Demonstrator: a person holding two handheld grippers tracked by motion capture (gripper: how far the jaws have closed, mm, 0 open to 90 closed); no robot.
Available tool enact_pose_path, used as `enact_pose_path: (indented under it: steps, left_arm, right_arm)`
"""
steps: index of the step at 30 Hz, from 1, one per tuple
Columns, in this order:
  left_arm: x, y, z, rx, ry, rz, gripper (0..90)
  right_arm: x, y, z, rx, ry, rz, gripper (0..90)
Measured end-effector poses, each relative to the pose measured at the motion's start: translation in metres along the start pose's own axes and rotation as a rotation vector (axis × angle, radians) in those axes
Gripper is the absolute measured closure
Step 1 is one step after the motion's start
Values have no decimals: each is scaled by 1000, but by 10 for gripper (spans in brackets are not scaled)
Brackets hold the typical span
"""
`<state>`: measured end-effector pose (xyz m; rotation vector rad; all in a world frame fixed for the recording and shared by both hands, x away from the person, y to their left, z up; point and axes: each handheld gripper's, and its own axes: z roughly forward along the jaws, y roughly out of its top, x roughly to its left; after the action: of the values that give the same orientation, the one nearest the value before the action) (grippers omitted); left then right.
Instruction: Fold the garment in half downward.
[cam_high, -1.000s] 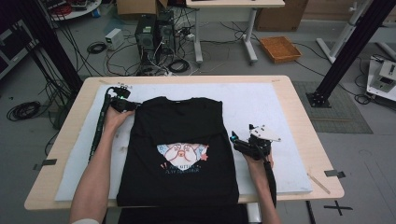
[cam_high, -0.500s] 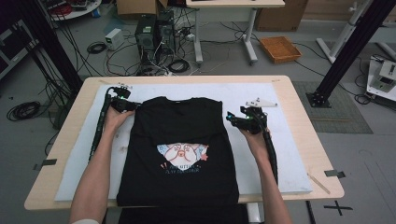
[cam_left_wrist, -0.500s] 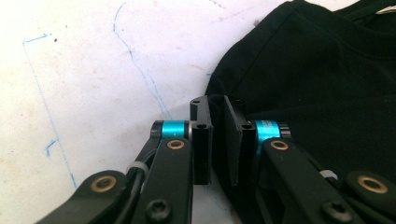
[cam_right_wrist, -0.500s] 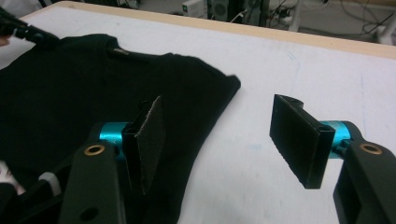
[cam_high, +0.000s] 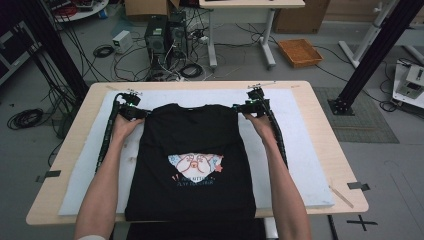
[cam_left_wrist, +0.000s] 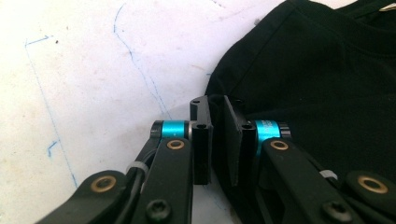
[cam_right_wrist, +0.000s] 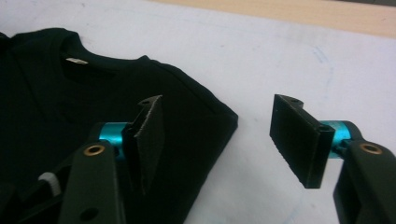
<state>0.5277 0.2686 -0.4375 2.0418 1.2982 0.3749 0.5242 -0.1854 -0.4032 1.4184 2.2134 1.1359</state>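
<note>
The black T-shirt (cam_high: 192, 165) lies flat on the worktop's white mat (cam_high: 310, 150). The left gripper (cam_left_wrist: 217, 140) is clamped on its shoulder corner. The right gripper (cam_right_wrist: 224, 140) has just been narrowing — jaws apart, the other shoulder corner between them, unpinched.

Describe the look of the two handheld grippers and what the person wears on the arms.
Both the left gripper and the right gripper are black, with flat black pads, turquoise collars and brass-coloured pivot pins. A black cable trails from the left one. The forearms are bare; a white sleeve edge shows at the left arm.
</note>
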Motion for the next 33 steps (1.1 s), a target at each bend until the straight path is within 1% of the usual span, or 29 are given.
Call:
enact_pose_path:
  steps: [1, 3, 6, 7, 8, 10, 11, 14, 17, 19, 21, 24, 25, 27, 29, 31, 33]
  left_arm:
    - [0, 0, 0, -2, 3, 0, 816]
    - [-1, 0, 0, -1, 5, 6, 816]
    - [0, 0, 0, -3, 2, 3, 816]
    - [0, 0, 0, -4, -2, 0, 816]
    - [1, -1, 0, -4, -3, -2, 816]
    - [1, -1, 0, -4, -3, -1, 816]
    - [0, -1, 0, -6, -2, -3, 816]
    - [0, -1, 0, -6, -1, -2, 815]
    - [1, -1, 0, -4, -3, -4, 815]
    - [0, -1, 0, -7, -2, -6, 815]
    - [0, -1, 0, -6, -2, -7, 816]
    - [1, -1, 0, -4, -2, -2, 816]
    - [0, -1, 0, -6, -2, -3, 815]
    - [1, -1, 0, -9, -3, -6, 815]
    - [1, -2, 0, -13, -5, -11, 816]
    - [1, -2, 0, -12, -7, -10, 815]
    - [1, -2, 0, -13, -9, -11, 815]
  right_arm:
    - [-1, 1, 4, 0, -1, -4, 370]
    - [-3, 3, 11, 28, -3, 10, 368]
    - [-5, 6, 19, 60, -4, 6, 371]
    - [-4, 7, 20, 63, 0, 1, 382]
    - [-3, 8, 21, 56, 5, -10, 399]
    - [0, 9, 20, 44, -13, -37, 426]
    - [-1, 9, 20, 50, -13, -36, 435]
    - [-8, 7, 23, 72, 3, -10, 452]
    - [-14, 5, 24, 65, 30, 16, 468]
    - [-17, 5, 25, 58, 57, 23, 478]
    - [-17, 4, 26, 57, 63, 16, 478]
    - [-17, 3, 30, 63, 88, 24, 480]
    - [-16, 2, 32, 70, 87, 25, 481]
    - [-15, 1, 35, 83, 71, 19, 481]
    - [-15, 0, 37, 92, 68, 18, 483]
    - [-14, 0, 38, 101, 48, 8, 485]
    - [-13, -1, 40, 117, 40, 3, 496]
